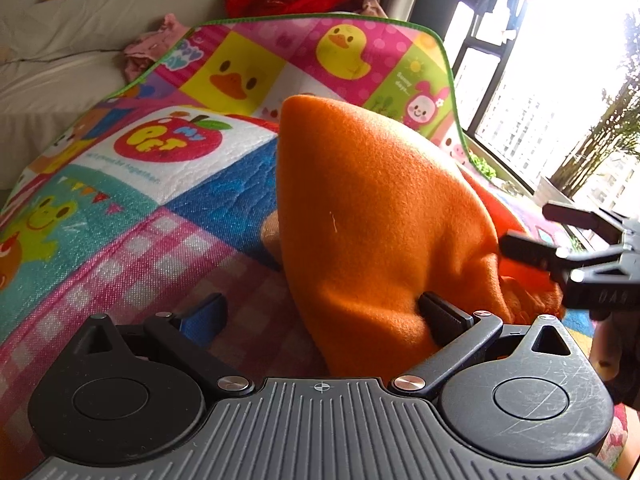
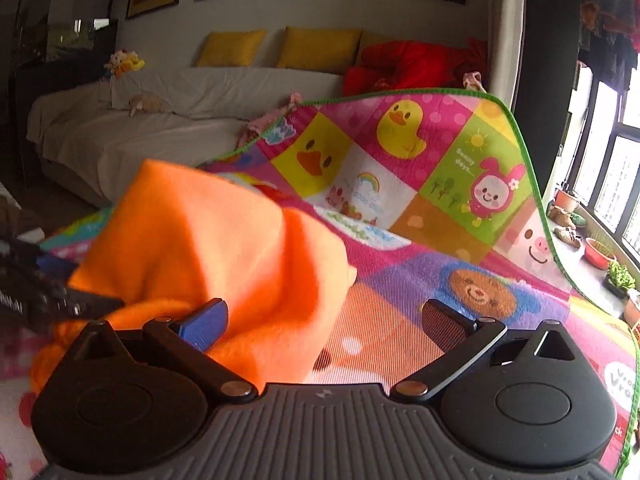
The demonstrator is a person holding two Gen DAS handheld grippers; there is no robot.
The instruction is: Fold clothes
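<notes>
An orange fleece garment (image 1: 376,216) is bunched up in a raised heap on the colourful play mat (image 1: 160,200). My left gripper (image 1: 320,312) is open, its fingers wide apart; the garment lies between them and drapes against the right finger (image 1: 444,316). My right gripper (image 2: 324,320) is also open, with the orange garment (image 2: 224,248) lying over its left blue-padded finger (image 2: 204,328). The right gripper shows in the left wrist view (image 1: 560,240) at the garment's right side. The left gripper shows at the left edge of the right wrist view (image 2: 48,292).
The play mat (image 2: 440,200) curls up at its far green edge. Behind it stands a white sofa (image 2: 160,120) with yellow cushions (image 2: 232,48), a red heap (image 2: 404,64) and pink clothes (image 1: 148,48). Windows and potted plants (image 2: 616,276) are at the right.
</notes>
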